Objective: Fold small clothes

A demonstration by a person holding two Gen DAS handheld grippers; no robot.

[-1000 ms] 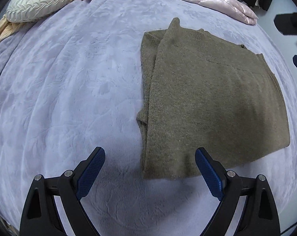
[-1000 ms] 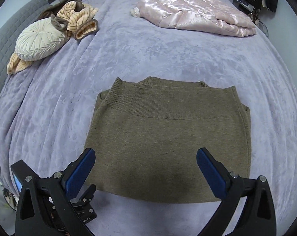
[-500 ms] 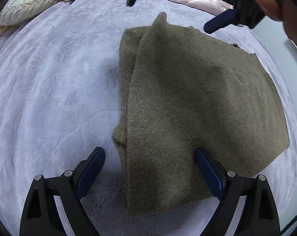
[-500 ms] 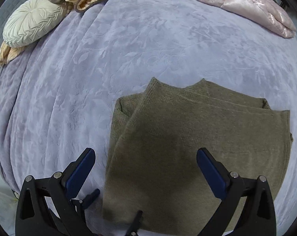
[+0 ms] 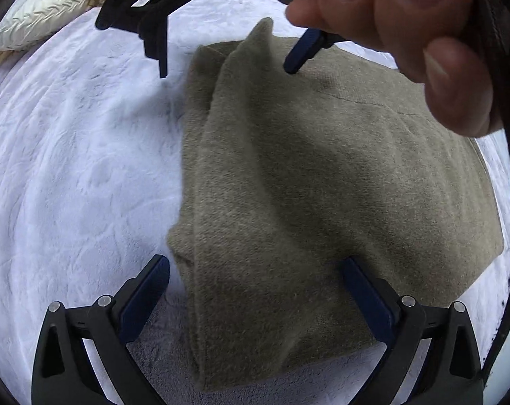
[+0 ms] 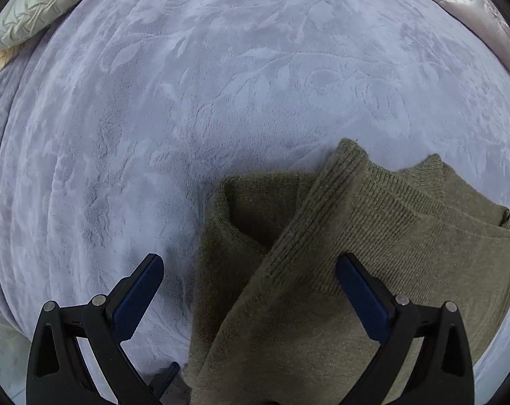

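1. Left wrist view: the left gripper (image 5: 255, 290) hangs low over the near end of the olive knit garment (image 5: 322, 185), jaws spread wide and grasping nothing; one blue pad sits over the lilac blanket (image 5: 69, 168), the other over the cloth. The garment lies partly folded on the bed, toward its right side, well apart from the pale pillow (image 5: 35, 17) at the far left corner. The right gripper (image 5: 228, 57) hovers over the garment's far end, and the person's hand (image 5: 407, 33) fills the upper right.

2. Right wrist view: the right gripper (image 6: 248, 297) is likewise released, straddling the garment's (image 6: 373, 270) ribbed corner (image 6: 349, 155), where layers lie loosely overlapped.

3. Risk, as I judge it: closing here could pinch only the top layer, or catch the plush blanket too, so the fold comes up skewed or drags apart.
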